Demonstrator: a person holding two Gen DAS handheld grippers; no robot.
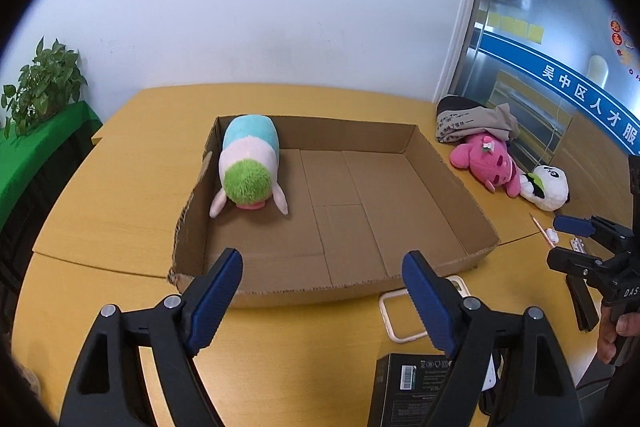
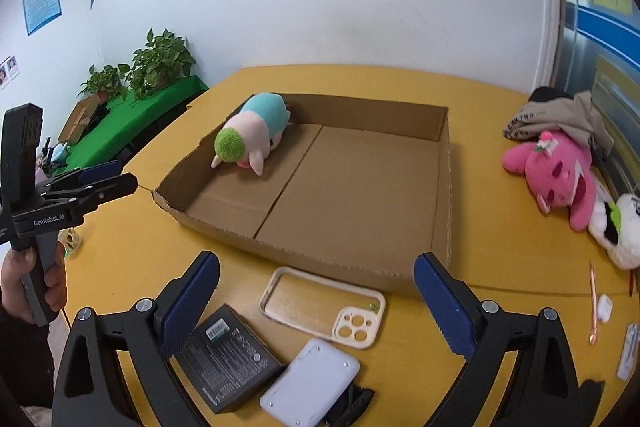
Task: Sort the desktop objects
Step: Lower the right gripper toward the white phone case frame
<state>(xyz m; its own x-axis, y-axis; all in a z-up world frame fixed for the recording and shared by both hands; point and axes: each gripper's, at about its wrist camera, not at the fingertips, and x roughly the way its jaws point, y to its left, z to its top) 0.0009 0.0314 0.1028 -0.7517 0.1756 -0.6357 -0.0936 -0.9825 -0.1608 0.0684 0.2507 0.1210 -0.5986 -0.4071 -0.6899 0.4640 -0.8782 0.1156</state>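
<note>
A: Left wrist view first. What is there?

B: The left gripper [image 1: 322, 291] fills the bottom of the frame, its blue pads spread wide with nothing between them. Above it, in the centre, a shallow cardboard box [image 1: 448, 163] sits on the yellow table [image 1: 100, 195]. A plush [image 1: 249, 167] with a green head lies inside, in the box's upper left corner. At the right, outside the box, a pink plush [image 1: 486, 163] lies touching a panda [image 1: 546, 187]. The right gripper [image 1: 576, 245] shows at the right edge, also spread.

A: And the right wrist view?

B: The right gripper [image 2: 316, 305] spans the bottom, wide and empty. Between its fingers, below the box [image 2: 444, 187], lie a phone case [image 2: 320, 303], a black box [image 2: 224, 355] and a white pack [image 2: 310, 383]. The green-headed plush [image 2: 252, 139] is in the box's upper left; the pink plush [image 2: 556, 171] and panda [image 2: 616, 227] are at the right. The left gripper [image 2: 106, 177] is at the left edge, seen side-on; its spread is unclear here.
</note>
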